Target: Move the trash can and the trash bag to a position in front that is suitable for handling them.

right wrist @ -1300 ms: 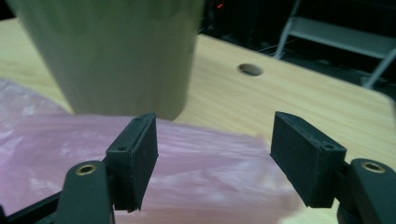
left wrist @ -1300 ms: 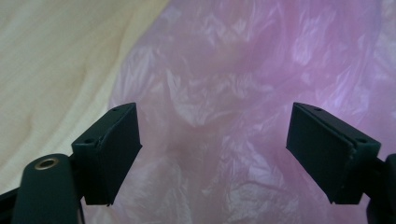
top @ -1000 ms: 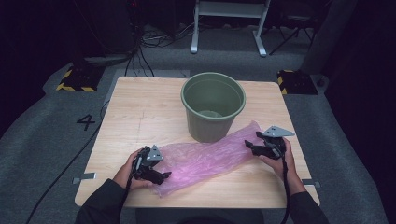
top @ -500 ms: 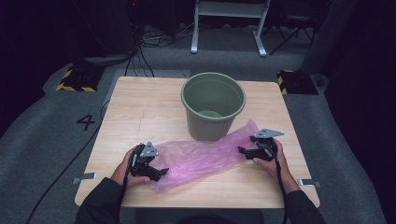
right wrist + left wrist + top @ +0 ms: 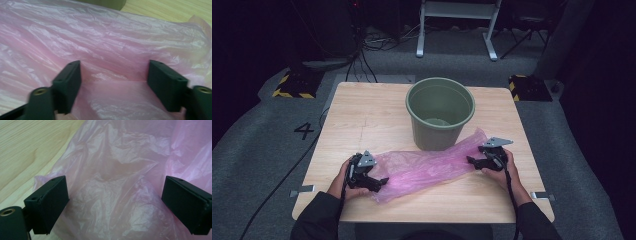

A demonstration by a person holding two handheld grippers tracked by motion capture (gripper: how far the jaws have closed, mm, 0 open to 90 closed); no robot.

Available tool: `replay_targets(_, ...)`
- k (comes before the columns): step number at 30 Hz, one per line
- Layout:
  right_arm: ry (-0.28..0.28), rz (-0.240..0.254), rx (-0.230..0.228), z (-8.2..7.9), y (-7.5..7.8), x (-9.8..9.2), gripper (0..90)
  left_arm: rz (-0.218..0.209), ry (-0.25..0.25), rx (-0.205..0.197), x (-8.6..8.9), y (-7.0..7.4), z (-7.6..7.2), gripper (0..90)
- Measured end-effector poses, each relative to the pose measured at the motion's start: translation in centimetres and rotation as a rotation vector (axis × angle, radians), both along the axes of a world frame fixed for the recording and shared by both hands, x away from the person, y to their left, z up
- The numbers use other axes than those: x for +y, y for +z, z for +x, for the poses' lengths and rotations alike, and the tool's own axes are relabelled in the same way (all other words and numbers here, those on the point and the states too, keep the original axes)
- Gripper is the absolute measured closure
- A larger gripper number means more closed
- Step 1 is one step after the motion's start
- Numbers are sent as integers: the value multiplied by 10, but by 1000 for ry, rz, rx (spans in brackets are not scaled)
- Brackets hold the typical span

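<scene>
A crumpled pink plastic bag (image 5: 427,167) lies across the front of the wooden table (image 5: 377,115), just in front of an upright green bucket (image 5: 439,112). My left gripper (image 5: 382,181) is at the bag's left end. Its jaws have just opened and stand wide, with the film (image 5: 112,195) between them (image 5: 115,185) but not pinched. My right gripper (image 5: 470,160) is at the bag's right end. Its jaws (image 5: 115,66) have just been closing, and a fold of bag (image 5: 112,37) lies between the pads, which are still apart.
The bucket stands mid-table right behind the bag. Bare wood lies to the left and back of the table. On the floor are yellow-black striped blocks (image 5: 292,86) (image 5: 524,89), cables (image 5: 362,60) and a white frame (image 5: 457,25) at the back.
My right gripper has come down a little onto the bag's right end, and the film there has sunk toward the table. My left hand has stayed put.
</scene>
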State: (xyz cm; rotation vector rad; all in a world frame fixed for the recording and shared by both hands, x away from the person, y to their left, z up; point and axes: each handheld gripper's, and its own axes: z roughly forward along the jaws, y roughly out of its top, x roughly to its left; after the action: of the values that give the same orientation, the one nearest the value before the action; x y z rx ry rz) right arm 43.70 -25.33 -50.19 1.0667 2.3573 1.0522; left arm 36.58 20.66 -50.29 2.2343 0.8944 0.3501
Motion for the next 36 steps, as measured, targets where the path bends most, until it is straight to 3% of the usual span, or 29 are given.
replay_targets(3,3,8,-1,1,1,-1,479,-24,3,-16,2,5,-6,209)
replay_targets(4,3,8,-1,1,1,-1,479,-24,3,-16,2,5,-6,174)
replay_targets(5,2,9,-6,1,2,-2,567,-42,5,-19,4,8,-9,137)
replay_targets(7,0,9,-7,1,2,-2,590,-39,14,-36,7,11,-12,189)
replay_targets(8,-1,11,-8,1,2,-3,634,-42,16,-40,10,13,-14,147)
replay_targets(11,-9,14,-8,1,2,-4,673,-28,40,-57,19,15,-17,173)
replay_targets(13,-13,13,-12,1,2,-4,723,-4,71,-47,29,11,-14,165)
replay_targets(15,-11,10,-15,1,2,-5,753,-16,100,-30,37,9,-12,161)
replay_targets(25,-7,-9,-38,1,3,-8,843,-15,119,-8,50,1,-6,157)
replay_targets(29,-9,-13,-52,1,4,-9,850,-17,106,-22,51,-1,-5,141)
replay_targets(36,9,-8,-63,0,4,-9,854,-17,111,-13,51,-1,2,120)
